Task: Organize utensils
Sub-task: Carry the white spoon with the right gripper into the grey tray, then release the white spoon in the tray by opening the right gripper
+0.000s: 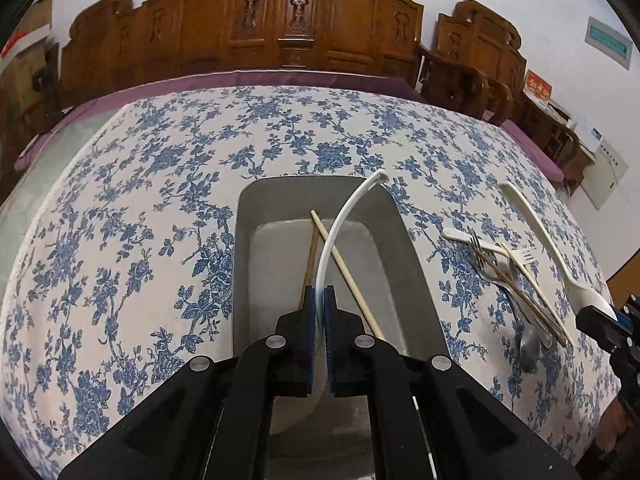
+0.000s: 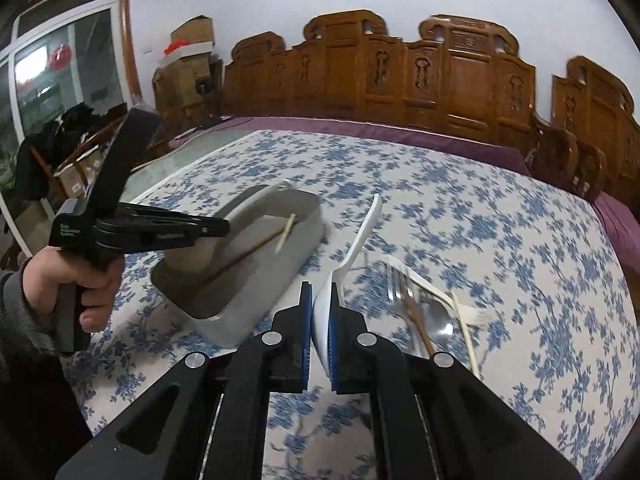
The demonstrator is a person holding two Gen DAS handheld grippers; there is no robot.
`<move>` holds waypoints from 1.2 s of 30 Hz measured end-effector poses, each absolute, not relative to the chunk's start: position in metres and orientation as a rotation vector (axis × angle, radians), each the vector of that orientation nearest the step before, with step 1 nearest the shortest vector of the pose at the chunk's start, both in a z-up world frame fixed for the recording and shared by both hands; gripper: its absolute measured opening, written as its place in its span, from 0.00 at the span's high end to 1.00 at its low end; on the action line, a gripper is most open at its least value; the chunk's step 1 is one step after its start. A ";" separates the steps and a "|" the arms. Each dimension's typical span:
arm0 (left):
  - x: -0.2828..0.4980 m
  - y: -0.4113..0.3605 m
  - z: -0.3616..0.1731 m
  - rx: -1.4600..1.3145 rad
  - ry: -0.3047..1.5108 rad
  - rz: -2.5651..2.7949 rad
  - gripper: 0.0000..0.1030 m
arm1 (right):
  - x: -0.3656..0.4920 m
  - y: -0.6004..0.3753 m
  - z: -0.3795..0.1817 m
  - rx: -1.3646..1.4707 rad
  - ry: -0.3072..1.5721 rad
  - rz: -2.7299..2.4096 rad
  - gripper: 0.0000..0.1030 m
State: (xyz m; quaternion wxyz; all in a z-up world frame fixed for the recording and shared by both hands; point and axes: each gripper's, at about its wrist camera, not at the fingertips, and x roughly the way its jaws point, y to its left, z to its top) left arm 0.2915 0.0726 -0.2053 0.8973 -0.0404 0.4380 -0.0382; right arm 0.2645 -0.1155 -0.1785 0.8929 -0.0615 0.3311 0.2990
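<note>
My left gripper [image 1: 319, 294] is shut on a white spoon [image 1: 340, 220], held over the grey tray [image 1: 244, 240]; its handle arcs up to the tray's far rim. Chopsticks [image 1: 344, 272] lie crossed inside the tray. My right gripper [image 2: 321, 292] is shut on the bowl of another white spoon [image 2: 356, 240], its handle pointing away above the cloth. It also shows at the right edge of the left wrist view [image 1: 560, 256]. A pile of metal forks, a spoon, chopsticks and a white plastic fork [image 1: 512, 276] lies right of the tray, also in the right wrist view [image 2: 424, 308].
The table carries a blue floral cloth [image 1: 160, 200] with a purple border at the far edge. Carved wooden chairs [image 1: 280, 28] stand behind it. In the right wrist view the left gripper and the hand [image 2: 80, 276] holding it sit over the tray's left end.
</note>
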 end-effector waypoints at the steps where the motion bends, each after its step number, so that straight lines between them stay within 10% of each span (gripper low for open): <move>1: 0.291 0.073 -0.204 -0.083 0.905 -0.080 0.97 | 0.265 -0.112 -0.177 -0.126 0.685 0.623 0.92; 36: 0.281 0.128 -0.150 -0.086 0.793 -0.051 0.95 | 0.297 0.017 -0.206 -0.191 0.835 0.675 0.92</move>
